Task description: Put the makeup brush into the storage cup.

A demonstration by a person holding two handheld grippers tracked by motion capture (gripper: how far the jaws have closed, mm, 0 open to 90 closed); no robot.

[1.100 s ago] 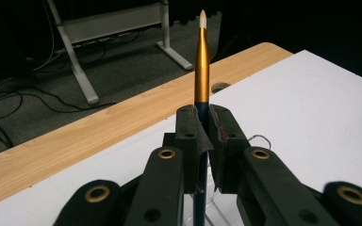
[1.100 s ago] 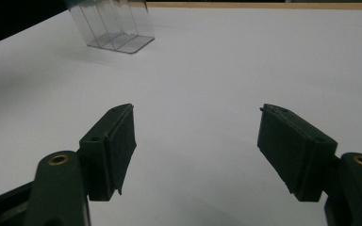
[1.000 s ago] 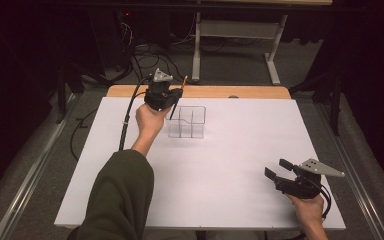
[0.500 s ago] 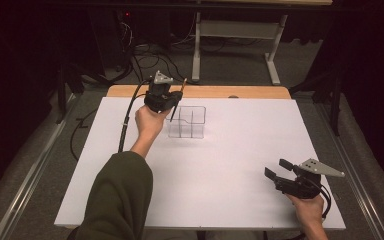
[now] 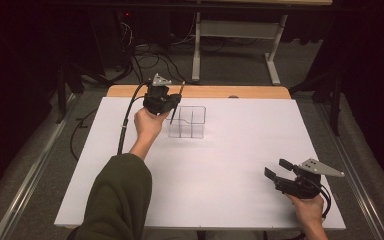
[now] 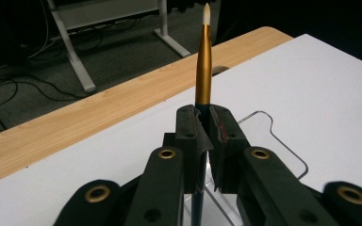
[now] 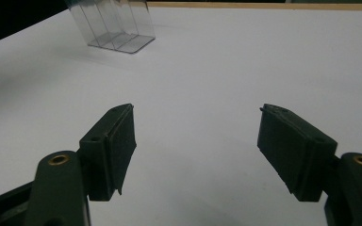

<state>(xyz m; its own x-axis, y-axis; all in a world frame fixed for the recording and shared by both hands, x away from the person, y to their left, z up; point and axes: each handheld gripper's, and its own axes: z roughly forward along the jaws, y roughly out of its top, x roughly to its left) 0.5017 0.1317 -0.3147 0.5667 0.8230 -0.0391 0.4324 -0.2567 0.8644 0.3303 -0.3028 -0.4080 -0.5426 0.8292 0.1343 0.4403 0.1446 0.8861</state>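
Left gripper (image 6: 202,136) pinches gold-barrelled pen (image 6: 203,70) mid-shaft, upright, over clear compartment organizer (image 5: 186,121). Pen judged light, stiff, slick; grip near middle limits tilt. Right gripper (image 7: 198,146) spread wide, nothing between, well apart from organizer.

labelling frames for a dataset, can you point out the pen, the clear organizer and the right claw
pen (image 6: 203,70), left gripper view, on the gold barrel above the jaws
clear organizer (image 5: 192,122), high view, on its middle divider wall
right claw (image 7: 197,150), right gripper view, midway between its two open fingertips
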